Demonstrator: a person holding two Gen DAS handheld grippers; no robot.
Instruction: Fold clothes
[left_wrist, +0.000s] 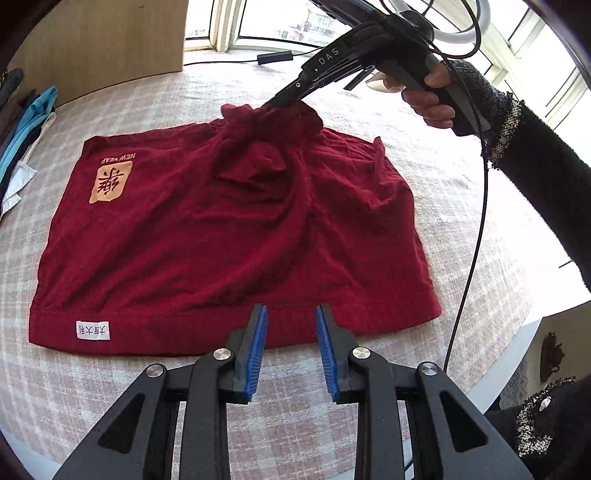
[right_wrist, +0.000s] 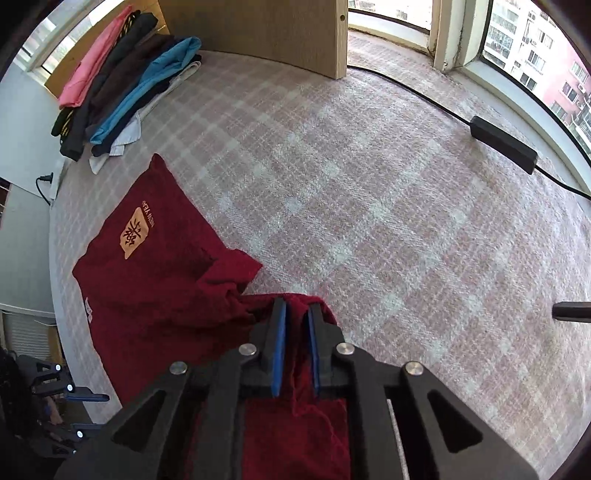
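R hand-held gripper (right_wrist: 296, 314) angled down, pinching red shorts (left_wrist: 207, 236) far hem

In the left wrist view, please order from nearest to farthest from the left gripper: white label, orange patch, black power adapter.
From the left gripper:
1. White label, on the hem, lower left.
2. Orange patch, upper left on the shorts.
3. Black power adapter, far, near the window.

The left gripper (left_wrist: 291, 314) points steeply downward with its jaws parted and nothing between the blue pads (left_wrist: 257, 347). The right gripper (right_wrist: 296, 308) also points steeply downward; its jaws stand nearly together, pinching a fold of the red garment (right_wrist: 159, 295) between them. The right hand (left_wrist: 430, 96) wraps the handle behind that gripper, with a dark sleeve (left_wrist: 539, 184) extending back from the wrist.
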